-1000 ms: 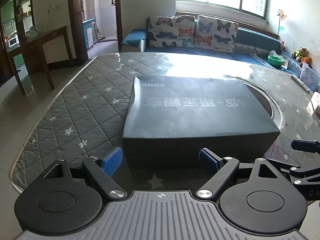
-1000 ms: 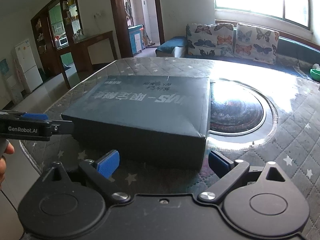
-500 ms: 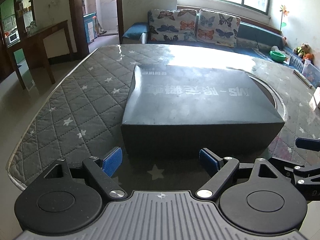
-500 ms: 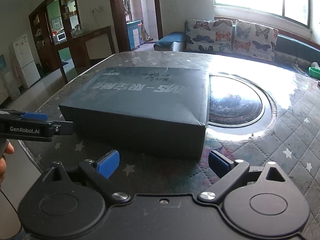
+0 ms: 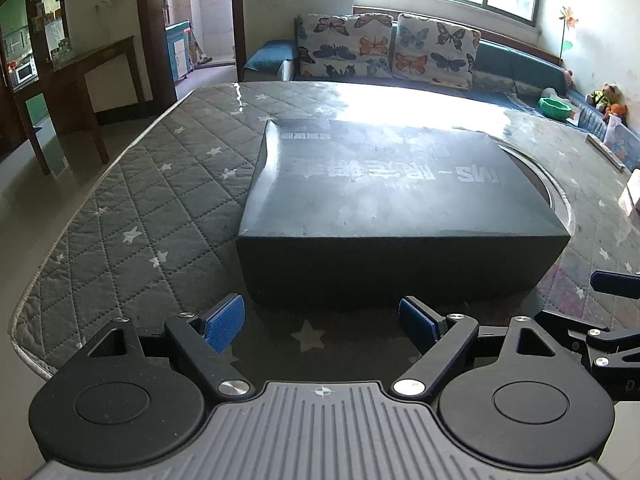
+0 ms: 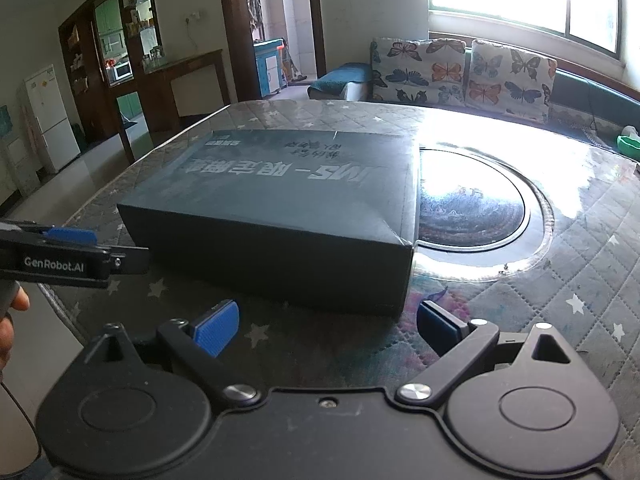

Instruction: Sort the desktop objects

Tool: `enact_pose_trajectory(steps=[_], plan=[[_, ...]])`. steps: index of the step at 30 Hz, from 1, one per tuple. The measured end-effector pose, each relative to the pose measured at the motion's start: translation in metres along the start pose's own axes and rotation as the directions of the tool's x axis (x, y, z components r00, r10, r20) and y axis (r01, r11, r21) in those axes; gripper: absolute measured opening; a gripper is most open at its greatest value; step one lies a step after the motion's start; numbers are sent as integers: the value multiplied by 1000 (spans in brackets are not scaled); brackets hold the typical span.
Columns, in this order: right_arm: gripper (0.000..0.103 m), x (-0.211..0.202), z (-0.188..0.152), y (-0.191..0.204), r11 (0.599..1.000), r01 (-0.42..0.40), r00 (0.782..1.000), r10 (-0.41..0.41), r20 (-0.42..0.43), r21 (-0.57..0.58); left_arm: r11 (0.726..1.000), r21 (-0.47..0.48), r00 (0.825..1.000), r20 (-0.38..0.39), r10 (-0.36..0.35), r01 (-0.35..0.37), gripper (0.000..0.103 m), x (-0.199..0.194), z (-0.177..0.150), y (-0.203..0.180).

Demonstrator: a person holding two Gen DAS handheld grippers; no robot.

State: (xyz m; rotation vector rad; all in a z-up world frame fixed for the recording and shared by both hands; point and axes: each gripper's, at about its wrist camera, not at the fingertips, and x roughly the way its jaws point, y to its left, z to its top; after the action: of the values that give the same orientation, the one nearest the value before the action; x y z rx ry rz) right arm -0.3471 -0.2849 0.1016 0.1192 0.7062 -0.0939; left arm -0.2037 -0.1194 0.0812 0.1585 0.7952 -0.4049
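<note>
A large flat dark box [image 5: 392,200] with pale lettering on its lid lies on the quilted star-pattern table cover [image 5: 160,200]. It also shows in the right wrist view [image 6: 288,200]. My left gripper [image 5: 322,322] is open and empty, just in front of the box's near side. My right gripper [image 6: 328,326] is open and empty, close to the box's near right corner. The left gripper's body [image 6: 60,260] shows at the left edge of the right wrist view. The right gripper's arm [image 5: 612,320] shows at the right edge of the left wrist view.
A round glossy inset [image 6: 472,204] lies in the table right of the box. A sofa with butterfly cushions [image 5: 384,48] stands behind the table. A wooden side table [image 5: 80,76] stands at the left. The table's rounded edge [image 5: 36,276] runs along the left.
Both grippers have drawn back and up a little from the box, which now sits slightly farther away in both views. The jaws have stayed open.
</note>
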Motion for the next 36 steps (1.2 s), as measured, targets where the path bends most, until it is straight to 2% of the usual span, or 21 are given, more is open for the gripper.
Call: enact_pose_trajectory(steps=[36], plan=[[96,11,-7,1,1000,-4,1000,4,-24,19,1000,24,998,-56,-2,3,88,13,-10,-7]])
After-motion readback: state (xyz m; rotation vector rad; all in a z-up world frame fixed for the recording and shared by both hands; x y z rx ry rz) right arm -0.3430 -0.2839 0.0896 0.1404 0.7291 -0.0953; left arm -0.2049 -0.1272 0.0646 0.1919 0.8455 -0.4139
